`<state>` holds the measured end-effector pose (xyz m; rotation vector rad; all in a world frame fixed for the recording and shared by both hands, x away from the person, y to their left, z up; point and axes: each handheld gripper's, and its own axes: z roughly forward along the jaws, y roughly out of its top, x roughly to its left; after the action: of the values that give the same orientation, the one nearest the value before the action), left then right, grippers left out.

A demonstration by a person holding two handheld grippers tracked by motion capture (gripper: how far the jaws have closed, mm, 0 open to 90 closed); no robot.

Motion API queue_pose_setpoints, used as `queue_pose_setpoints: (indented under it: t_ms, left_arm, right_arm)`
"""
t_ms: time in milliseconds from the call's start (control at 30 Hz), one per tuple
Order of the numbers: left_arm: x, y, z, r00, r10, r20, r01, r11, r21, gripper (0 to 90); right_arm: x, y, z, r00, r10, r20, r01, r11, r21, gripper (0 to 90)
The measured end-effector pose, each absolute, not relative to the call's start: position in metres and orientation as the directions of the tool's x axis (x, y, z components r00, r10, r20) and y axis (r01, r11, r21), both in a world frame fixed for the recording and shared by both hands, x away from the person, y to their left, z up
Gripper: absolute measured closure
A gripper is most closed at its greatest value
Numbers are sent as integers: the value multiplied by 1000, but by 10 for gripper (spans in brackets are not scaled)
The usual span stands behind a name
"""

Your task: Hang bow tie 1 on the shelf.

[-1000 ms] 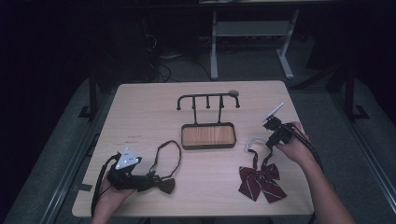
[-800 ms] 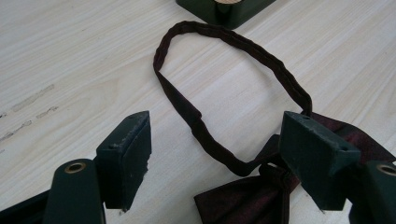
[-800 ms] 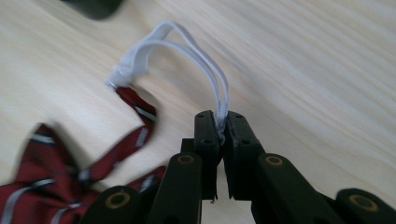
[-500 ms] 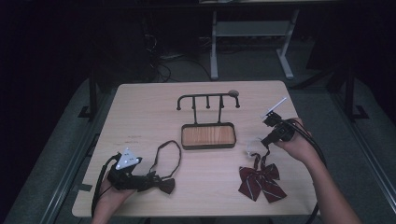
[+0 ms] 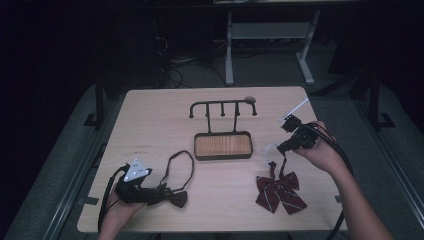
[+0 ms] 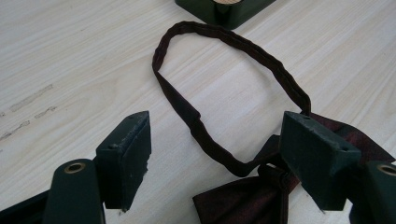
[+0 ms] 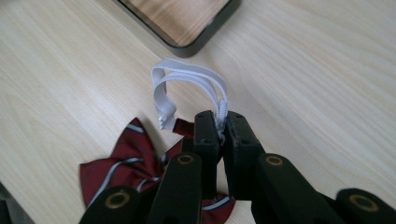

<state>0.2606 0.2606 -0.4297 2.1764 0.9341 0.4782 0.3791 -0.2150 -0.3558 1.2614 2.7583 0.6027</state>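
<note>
Dark maroon cloth lies nearest: the plain bow tie (image 5: 176, 199) sits at the front left of the tabletop (image 5: 150, 115), its knot between the spread jaws of the left tool (image 6: 215, 154), which gapes wide and grips nothing, its strap loop (image 6: 224, 93) lying flat and running away toward the stand. On the other side, the right tool (image 7: 218, 123) has its jaws pressed together on the white elastic band (image 7: 187, 81) of the striped bow tie (image 5: 279, 190), whose red wings rest on the tabletop near the front right, below the person's right hand (image 5: 320, 152). The step in hand looks like lifting this tie by its band to hang it on the hook rack (image 5: 222, 107) that rises behind the wooden tray (image 5: 222, 146). To do it well, I judge the grip should stay high on the band so the loop hangs open below the jaws, and the lift should be slow until the wings clear the surface, then carried over the tray with the loop turned to face a peg. As it lies now, the striped tie's long axis runs roughly from the near edge toward the rack, wings nearest the person and band end pointing up and away; the band arches leftward from the jaws in the right gripper view.
</note>
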Motion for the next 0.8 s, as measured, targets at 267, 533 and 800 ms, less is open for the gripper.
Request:
queue_pose_setpoints:
  t_ms: [267, 533, 800]
  left_arm:
    - [261, 262, -430, 668, 743, 52, 479, -483, 733, 258]
    - [261, 261, -430, 670, 740, 52, 476, -482, 736, 257]
    - [261, 262, -430, 666, 745, 44, 480, -472, 739, 258]
  right_arm:
    - [374, -210, -334, -685, 722, 101, 692, 601, 399, 841]
    - [373, -202, -319, -700, 710, 85, 672, 613, 415, 841]
    - [374, -195, -300, -711, 700, 69, 651, 618, 440, 841]
